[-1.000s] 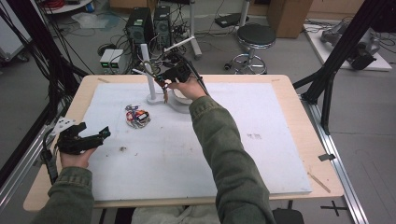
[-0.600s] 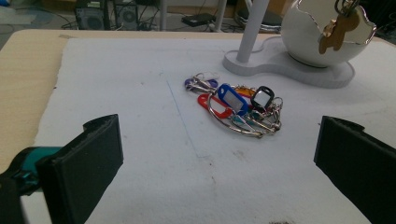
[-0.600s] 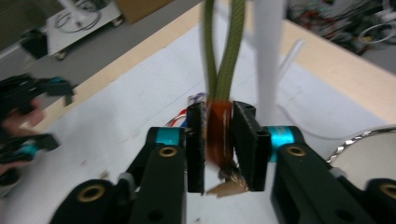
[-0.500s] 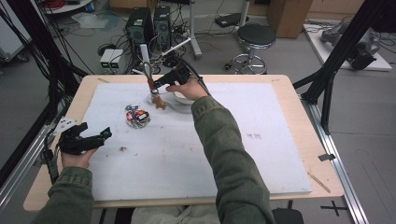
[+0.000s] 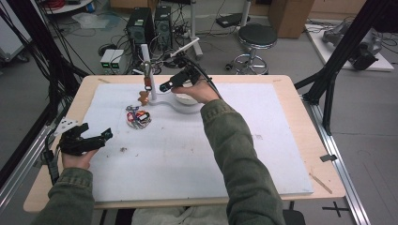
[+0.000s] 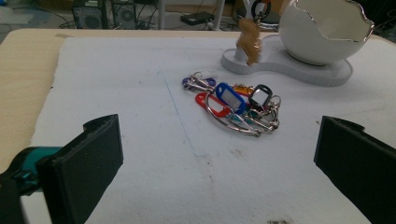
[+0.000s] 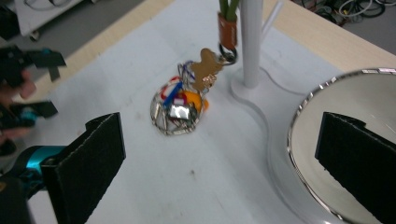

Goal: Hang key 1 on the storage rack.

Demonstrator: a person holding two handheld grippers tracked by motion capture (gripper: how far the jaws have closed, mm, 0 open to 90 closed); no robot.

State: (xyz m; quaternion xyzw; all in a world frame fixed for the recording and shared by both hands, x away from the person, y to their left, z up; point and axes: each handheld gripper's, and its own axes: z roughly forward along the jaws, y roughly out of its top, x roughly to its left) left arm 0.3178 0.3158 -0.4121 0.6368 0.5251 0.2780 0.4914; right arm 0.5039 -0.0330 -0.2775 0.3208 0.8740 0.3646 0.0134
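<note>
A brown bear-shaped keychain point(image 5: 143, 97) point(image 7: 208, 70) point(image 6: 249, 39) hangs by an orange strap point(image 7: 227, 30) from the white stand's post point(image 5: 152, 83) point(image 7: 252, 42). My right gripper point(image 5: 170, 84) point(image 7: 219, 168) hovers just right of the post, over the stand's white bowl point(image 5: 188, 99) point(image 7: 345, 140). Its jaws have just been opening and now stand wide apart with nothing between them. A bunch of coloured keys and tags point(image 5: 137, 117) point(image 6: 233, 105) point(image 7: 180, 105) lies on the white mat in front of the stand. My left gripper point(image 5: 96, 132) point(image 6: 217, 172) rests open at the mat's left edge, facing the bunch.
The stand's flat base point(image 6: 280, 65) joins post and bowl at the mat's far middle. The white mat point(image 5: 187, 154) covers most of the wooden table point(image 5: 309, 131). Black frame struts rise at both sides. A stool point(image 5: 256, 35) and computer cases stand on the floor behind.
My right gripper was shut at the post with the brown keychain. It has opened and drawn back to the right, leaving the keychain hanging from the post. The left gripper stayed put.
</note>
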